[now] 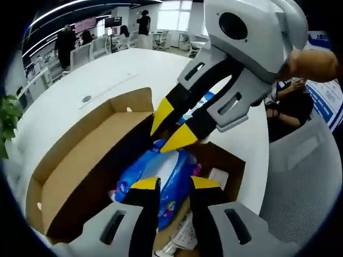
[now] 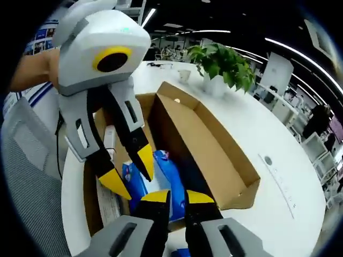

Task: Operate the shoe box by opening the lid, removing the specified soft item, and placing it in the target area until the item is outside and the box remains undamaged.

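- While the shoe box (image 1: 80,166) sits open on the white counter (image 1: 107,75), both hand-held grippers hover over its blue soft pack (image 1: 161,176)
- Left hand-held gripper (image 1: 174,184): jaws slightly apart, gripping nothing
- Right hand-held gripper (image 2: 178,197): jaws nearly closed, empty

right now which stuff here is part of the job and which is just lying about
Part of the job:
- shoe box, lid open
- blue soft pack inside the box
- left gripper
- right gripper

Just lying about:
- potted plant
- white cup
- white table
- papers in the box

White-grey left gripper (image 1: 175,183) (black jaws, yellow tips).
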Available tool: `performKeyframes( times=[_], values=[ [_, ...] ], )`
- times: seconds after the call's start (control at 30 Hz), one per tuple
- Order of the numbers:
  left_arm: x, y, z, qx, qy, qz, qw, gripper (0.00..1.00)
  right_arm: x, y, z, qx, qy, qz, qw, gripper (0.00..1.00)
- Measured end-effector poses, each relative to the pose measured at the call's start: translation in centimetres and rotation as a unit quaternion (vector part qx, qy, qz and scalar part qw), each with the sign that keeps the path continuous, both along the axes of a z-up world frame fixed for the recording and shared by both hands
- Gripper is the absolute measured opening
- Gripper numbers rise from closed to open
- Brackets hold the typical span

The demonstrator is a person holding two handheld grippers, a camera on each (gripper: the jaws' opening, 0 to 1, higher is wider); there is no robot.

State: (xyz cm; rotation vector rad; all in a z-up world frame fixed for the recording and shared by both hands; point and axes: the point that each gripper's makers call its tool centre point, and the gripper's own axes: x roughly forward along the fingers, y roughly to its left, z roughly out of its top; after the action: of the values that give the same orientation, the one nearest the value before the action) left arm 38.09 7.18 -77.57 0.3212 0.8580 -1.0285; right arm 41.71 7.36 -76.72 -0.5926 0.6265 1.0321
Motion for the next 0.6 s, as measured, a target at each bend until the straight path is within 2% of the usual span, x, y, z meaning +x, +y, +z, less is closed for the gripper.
performKeyframes(
  times=[0.27, 0.43, 0.53, 0.6],
  values=[
    [-0.3, -0.3, -1.3, 0.01, 0.012, -0.015, 0.9998, 0.13, 0.3, 0.6, -1.5, -0.016, 0.001, -0.008, 0.9998, 0.05],
    [-0.6, -0.4, -1.5, 0.001, 0.015, -0.01, 0.9998, 0.09, 0.7, 0.9, -2.3, -0.016, 0.007, -0.02, 0.9997, 0.01],
    [-1.0, -0.4, -1.7, -0.013, 0.035, 0.0, 0.9993, 0.03, 0.8, 1.2, -2.7, -0.016, 0.009, -0.02, 0.9996, 0.01],
    [-0.8, -0.3, -1.6, -0.027, 0.038, 0.014, 0.9988, 0.03, 0.9, 1.4, -2.9, -0.013, 0.01, -0.02, 0.9997, 0.0]
  ],
)
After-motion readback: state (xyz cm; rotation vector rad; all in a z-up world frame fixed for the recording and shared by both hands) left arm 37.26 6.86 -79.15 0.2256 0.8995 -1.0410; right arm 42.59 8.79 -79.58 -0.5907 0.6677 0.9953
